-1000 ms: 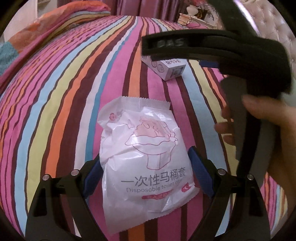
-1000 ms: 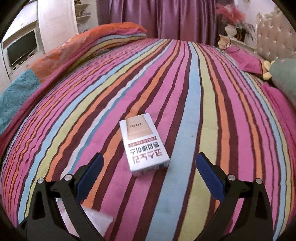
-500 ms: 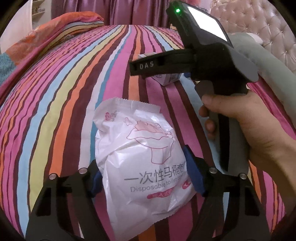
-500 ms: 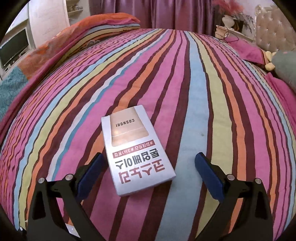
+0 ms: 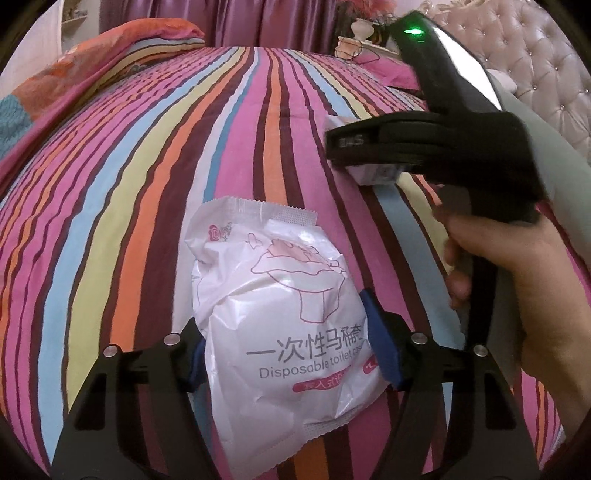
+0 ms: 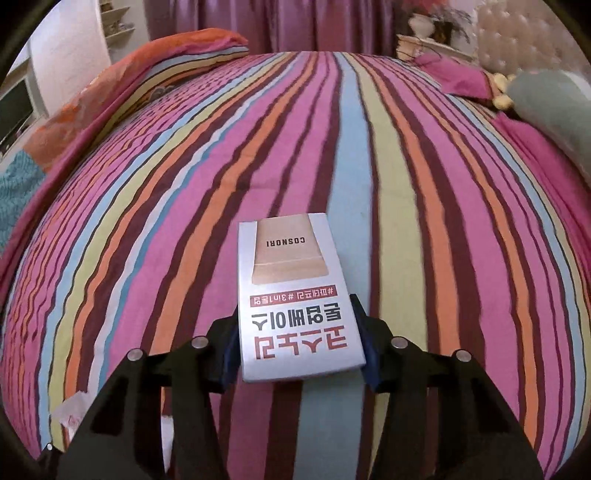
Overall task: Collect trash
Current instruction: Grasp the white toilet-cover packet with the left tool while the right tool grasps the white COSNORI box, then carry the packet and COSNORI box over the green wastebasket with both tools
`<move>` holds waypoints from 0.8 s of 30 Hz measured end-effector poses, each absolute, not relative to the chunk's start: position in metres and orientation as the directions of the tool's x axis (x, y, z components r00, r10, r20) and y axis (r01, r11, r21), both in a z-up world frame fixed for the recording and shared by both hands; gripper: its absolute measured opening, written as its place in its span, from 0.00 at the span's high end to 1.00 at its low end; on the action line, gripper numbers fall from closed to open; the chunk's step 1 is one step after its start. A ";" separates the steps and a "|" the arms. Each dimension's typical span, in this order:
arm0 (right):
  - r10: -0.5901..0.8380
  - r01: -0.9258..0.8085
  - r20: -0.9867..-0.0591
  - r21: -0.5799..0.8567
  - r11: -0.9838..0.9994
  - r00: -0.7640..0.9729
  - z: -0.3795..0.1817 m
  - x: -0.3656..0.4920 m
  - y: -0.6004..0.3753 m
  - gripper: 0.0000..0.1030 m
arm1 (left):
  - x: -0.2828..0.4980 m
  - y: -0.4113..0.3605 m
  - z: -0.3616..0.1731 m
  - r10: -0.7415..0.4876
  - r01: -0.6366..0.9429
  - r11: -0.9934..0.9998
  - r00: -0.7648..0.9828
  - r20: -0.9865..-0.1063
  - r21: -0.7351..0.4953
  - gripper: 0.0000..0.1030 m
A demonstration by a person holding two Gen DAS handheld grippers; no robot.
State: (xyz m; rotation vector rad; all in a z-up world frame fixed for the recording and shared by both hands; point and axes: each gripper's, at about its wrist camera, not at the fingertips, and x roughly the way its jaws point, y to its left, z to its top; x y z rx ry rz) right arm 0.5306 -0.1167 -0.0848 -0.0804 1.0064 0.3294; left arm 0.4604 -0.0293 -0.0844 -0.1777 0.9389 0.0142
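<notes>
My left gripper (image 5: pixel 288 347) is shut on a white plastic packet (image 5: pixel 284 314) printed "Disposable toilet", its blue pads pressing both sides; the packet lies on the striped bedspread (image 5: pixel 147 184). My right gripper (image 6: pixel 299 347) is shut on a grey Cosnori carton (image 6: pixel 295 295) with red Korean print, its near end between the pads. In the left wrist view the right gripper's black body (image 5: pixel 436 147) and the hand (image 5: pixel 517 280) holding it stand at the right, with the carton (image 5: pixel 376 173) partly hidden under it. A corner of the packet (image 6: pixel 70 417) shows in the right wrist view.
A folded orange and striped quilt (image 6: pixel 147 62) lies at the bed's far left. A tufted headboard (image 5: pixel 546 74), a grey-green pillow (image 6: pixel 550 99) and pink pillows (image 6: pixel 458 74) are at the right. Purple curtains (image 6: pixel 295 22) hang behind.
My right gripper moved forward over the carton and closed on it. My left gripper's pads closed in on the packet. The right gripper's body shifted right in the left view.
</notes>
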 end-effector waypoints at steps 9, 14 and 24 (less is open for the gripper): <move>0.180 -0.237 -0.855 0.069 0.969 0.486 -0.064 0.454 -0.149 0.52 | 0.407 -0.024 -0.076 -0.097 -0.092 0.980 0.547 -0.832 -0.176 0.34; 0.169 -0.188 -0.865 0.088 0.978 0.473 -0.058 0.412 -0.172 0.52 | 0.368 -0.021 -0.066 -0.115 -0.082 0.979 0.536 -0.836 -0.187 0.34; 0.231 -0.132 -0.851 0.191 0.973 0.471 -0.047 0.323 -0.203 0.52 | 0.291 -0.001 -0.058 -0.109 -0.075 0.982 0.524 -0.845 -0.173 0.34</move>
